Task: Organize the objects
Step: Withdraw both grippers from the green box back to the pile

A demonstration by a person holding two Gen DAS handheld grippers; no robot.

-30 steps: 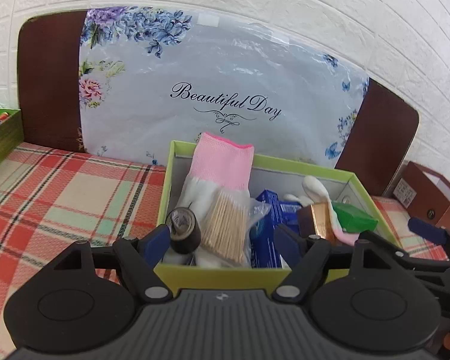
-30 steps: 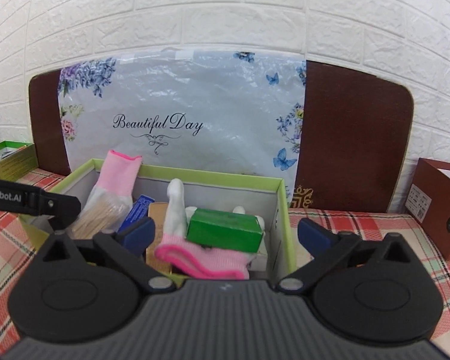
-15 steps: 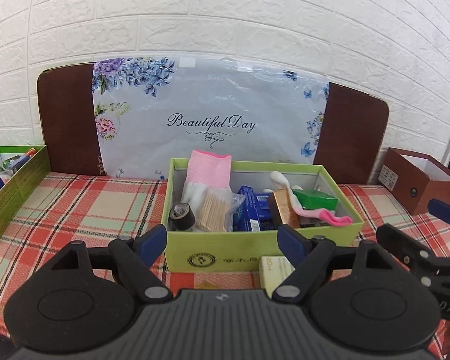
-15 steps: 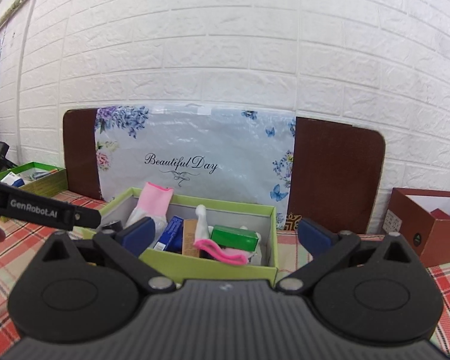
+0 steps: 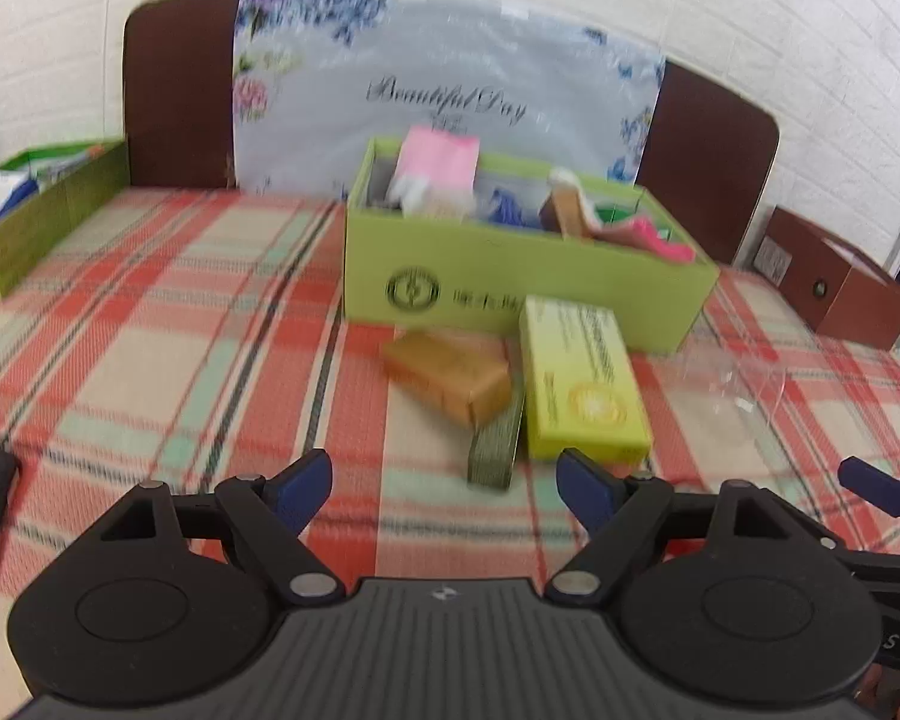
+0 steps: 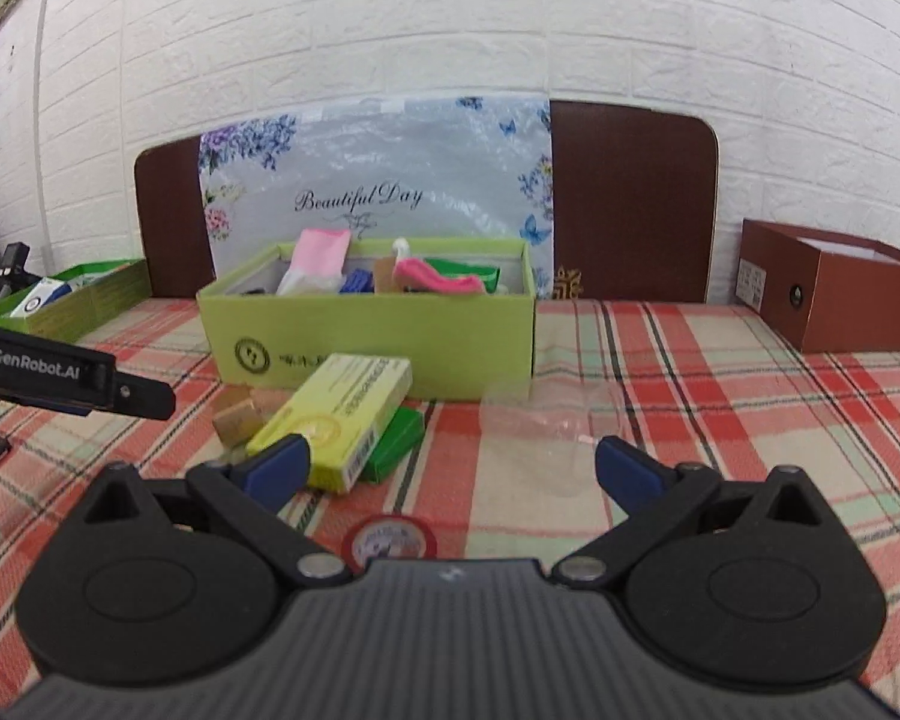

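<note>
Both grippers, left and right, jaws wide, empty. Between picks. Next: grab yellow carton in front of green box, drop in.

Yellow box lies before green box.

I see a woven plaid tablecloth — matt cloth; a matt cardboard green box; at my 12 o'clock a glossy, crinkled plastic floral bag; a clear, shiny plastic cup — smooth.
</note>
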